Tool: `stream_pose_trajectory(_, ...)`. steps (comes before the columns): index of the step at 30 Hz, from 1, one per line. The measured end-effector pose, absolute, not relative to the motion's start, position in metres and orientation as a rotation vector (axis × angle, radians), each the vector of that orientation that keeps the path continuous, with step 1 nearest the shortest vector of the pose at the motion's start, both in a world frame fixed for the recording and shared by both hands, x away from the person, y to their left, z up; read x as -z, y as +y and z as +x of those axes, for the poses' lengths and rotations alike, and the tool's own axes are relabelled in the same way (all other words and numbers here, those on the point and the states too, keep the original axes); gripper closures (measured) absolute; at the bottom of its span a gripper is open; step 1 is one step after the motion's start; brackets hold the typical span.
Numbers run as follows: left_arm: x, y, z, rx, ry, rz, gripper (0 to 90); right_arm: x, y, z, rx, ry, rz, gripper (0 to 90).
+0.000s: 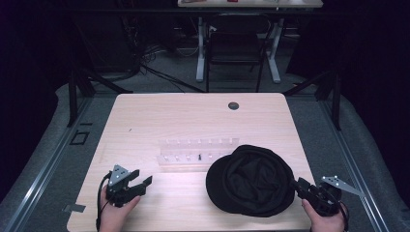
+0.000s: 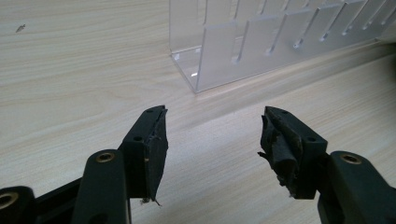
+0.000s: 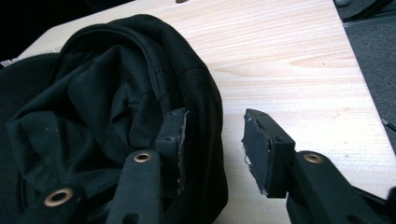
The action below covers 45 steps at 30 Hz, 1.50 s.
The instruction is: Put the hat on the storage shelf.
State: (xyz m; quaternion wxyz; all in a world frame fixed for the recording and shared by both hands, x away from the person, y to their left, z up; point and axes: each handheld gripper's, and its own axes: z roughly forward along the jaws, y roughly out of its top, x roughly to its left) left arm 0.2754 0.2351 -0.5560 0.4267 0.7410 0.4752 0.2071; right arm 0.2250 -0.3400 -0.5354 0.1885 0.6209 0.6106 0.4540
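High view, black cap (image 1: 251, 181) upside down beside clear rack (image 1: 193, 154), right gripper (image 1: 296, 186) open astride its rim, left gripper (image 1: 140, 181) open, empty.

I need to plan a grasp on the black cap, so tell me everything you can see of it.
The black cap is soft, matte fabric, lying upside down with its crumpled lining facing up and its brim toward the table's left. It sits on the near right part of the wooden table, its far edge beside the clear plastic rack. The right gripper straddles the cap's rim, one jaw inside against the lining and the other outside, with a gap, not yet clamped.
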Motion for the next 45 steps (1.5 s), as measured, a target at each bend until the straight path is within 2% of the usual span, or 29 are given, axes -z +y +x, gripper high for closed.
stream_pose_trajectory(4,0.555,0.236,0.274,-0.522,1.196,1.844,41.1,0.53,-0.339,0.226,-1.259,1.751,1.739,55.4)
stream_pose_trajectory(15,0.556,0.235,0.275,-0.516,1.198,1.85,41.0,0.507,-0.325,0.243,-0.968,1.963,1.757,55.8)
stream_pose_trajectory(25,0.556,0.234,0.274,-0.517,1.194,1.851,40.9,0.492,-0.324,0.26,-0.93,2.055,1.866,60.7)
stream_pose_trajectory(31,0.556,0.233,0.275,-0.519,1.188,1.854,40.9,0.486,-0.323,0.27,-0.882,2.107,1.901,66.9)
stream_pose_trajectory(45,0.557,0.232,0.275,-0.523,1.188,1.859,41.0,0.482,-0.326,0.284,-0.806,2.174,1.939,71.6)
